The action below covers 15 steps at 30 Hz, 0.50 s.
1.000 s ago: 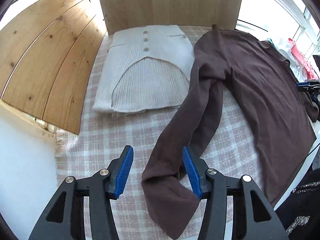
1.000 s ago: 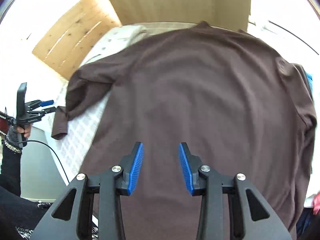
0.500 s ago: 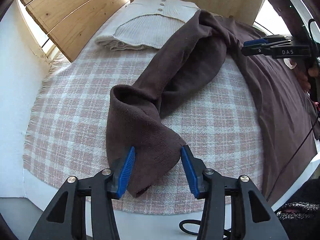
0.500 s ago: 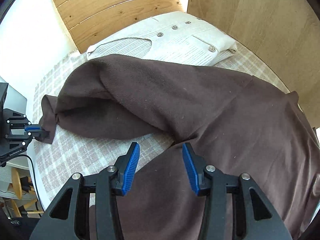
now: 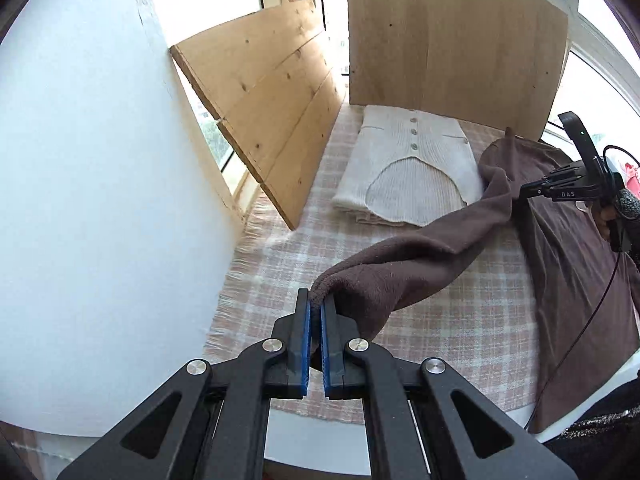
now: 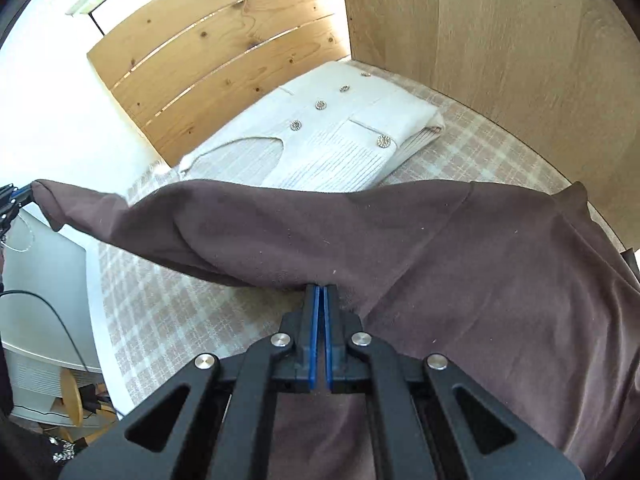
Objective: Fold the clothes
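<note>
A brown sweater [image 6: 500, 280] lies on the checked cloth [image 5: 280, 280], its body to the right. My left gripper [image 5: 318, 300] has its jaws closing on the sleeve cuff, pads pressing the fabric, and holds it above the cloth. The sleeve [image 5: 420, 256] hangs stretched from there up to the shoulder. My right gripper [image 6: 320, 290] has its jaws closing on a fold of the sweater at the underarm, pads pinching the fabric. In the left wrist view the right gripper [image 5: 528, 191] shows at the sleeve's root. A folded cream cardigan [image 5: 408, 172] lies behind the sleeve.
Pine boards [image 5: 272, 92] lean along the left, and an upright plywood panel [image 5: 452, 40] closes the back. A white wall [image 5: 80, 200] stands at the left. A black cable [image 5: 580, 336] hangs over the sweater's right side. A person's hand [image 5: 612, 216] holds the right gripper.
Both grippers went from open to closed on the brown sweater. The left one lifted the cuff off the cloth and pulled the sleeve straight. The right one moved to the underarm.
</note>
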Available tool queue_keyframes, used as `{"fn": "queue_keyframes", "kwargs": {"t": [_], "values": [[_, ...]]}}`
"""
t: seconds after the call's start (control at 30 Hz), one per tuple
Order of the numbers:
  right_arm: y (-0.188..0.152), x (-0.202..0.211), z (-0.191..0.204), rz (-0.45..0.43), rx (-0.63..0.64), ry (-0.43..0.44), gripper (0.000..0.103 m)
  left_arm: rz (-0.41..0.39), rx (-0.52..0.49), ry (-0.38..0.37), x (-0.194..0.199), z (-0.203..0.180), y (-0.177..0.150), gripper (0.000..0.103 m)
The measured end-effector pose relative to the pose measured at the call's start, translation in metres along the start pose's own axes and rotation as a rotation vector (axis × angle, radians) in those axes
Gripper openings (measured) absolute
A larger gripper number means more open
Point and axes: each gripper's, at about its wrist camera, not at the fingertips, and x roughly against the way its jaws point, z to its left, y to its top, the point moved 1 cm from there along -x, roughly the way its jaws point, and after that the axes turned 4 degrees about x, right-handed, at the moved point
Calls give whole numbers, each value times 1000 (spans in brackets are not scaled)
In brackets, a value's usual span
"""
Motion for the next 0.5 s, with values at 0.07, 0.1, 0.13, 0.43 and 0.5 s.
{"fn": "queue_keyframes", "kwargs": {"t": [0.07,0.1,0.13,0.43,0.5], "values": [[-7,6,0,12,15,-9,2,-40,-78,61,15,-4,-2,3],[-10,8,0,20,22,-16,2,-43,-104,70,18,-6,-9,4],[-13,5,-2,38,26,-31,2,-11,-106,52,14,-8,-22,5],[-16,3,-14,48,-17,-23,2,302,150,-86,-45,-3,-141,17],[-14,4,-13,47,-10,-28,2,289,185,-133,-45,-11,-144,22]]}}
